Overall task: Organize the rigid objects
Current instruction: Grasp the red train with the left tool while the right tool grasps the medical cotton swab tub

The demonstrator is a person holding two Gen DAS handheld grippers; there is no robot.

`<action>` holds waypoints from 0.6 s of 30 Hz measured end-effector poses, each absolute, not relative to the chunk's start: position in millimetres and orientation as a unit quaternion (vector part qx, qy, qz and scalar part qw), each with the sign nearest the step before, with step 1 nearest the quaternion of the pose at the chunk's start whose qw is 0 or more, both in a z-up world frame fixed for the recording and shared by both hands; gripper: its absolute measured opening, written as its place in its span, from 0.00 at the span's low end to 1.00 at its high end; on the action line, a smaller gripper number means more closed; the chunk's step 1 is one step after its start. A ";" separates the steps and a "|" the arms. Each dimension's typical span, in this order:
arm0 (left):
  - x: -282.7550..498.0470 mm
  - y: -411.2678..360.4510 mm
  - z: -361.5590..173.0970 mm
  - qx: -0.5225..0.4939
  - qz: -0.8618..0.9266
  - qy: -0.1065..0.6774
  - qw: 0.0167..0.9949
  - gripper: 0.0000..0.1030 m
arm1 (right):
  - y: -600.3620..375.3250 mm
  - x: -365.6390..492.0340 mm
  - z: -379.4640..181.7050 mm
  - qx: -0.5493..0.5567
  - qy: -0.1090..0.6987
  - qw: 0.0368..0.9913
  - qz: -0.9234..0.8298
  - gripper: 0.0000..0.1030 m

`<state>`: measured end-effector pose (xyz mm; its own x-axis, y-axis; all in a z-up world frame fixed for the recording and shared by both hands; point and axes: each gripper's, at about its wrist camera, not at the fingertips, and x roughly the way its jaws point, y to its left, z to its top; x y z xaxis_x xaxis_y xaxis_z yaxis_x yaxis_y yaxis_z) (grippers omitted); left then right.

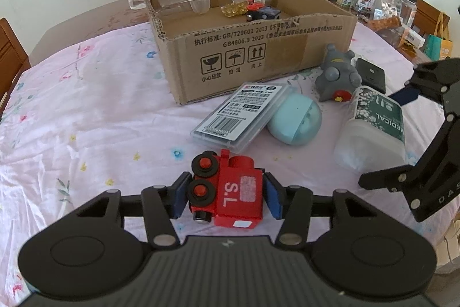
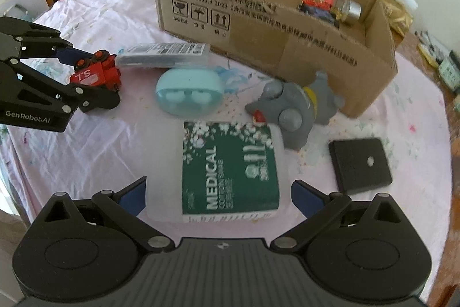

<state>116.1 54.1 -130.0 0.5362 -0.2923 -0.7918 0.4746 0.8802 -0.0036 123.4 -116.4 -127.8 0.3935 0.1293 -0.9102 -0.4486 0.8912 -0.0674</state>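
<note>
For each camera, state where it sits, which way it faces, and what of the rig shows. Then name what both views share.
Left wrist: on the left gripper, facing the cardboard box; its fingers flank the red toy train; the right gripper shows at right.
Right wrist: on the right gripper, facing the box; fingers straddle the medical swab box; the left gripper shows at left.
Shared: train, box, swab box, grey toy.

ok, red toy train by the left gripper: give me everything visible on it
The red toy train looks like painted wood: blocky body, round stack at the front, black wheels with red hubs, white "S.L" lettering, a worn pale sticker. It lies tipped on its side on the floral tablecloth, wheels toward the camera's left. The left gripper brackets it with blue pads at both flanks; firm contact isn't clear. The clear plastic case lies just beyond, apart.
</note>
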 end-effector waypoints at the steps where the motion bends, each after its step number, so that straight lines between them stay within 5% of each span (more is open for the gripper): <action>1: 116.3 54.0 -129.9 0.106 -0.220 0.428 0.870 0.51 | -115.2 124.4 -127.0 -0.157 0.522 0.819 0.178 1.00; 18: 119.5 52.9 -129.8 0.111 -0.218 0.432 0.868 0.51 | -108.5 132.8 -117.1 -0.166 0.530 0.810 0.189 0.85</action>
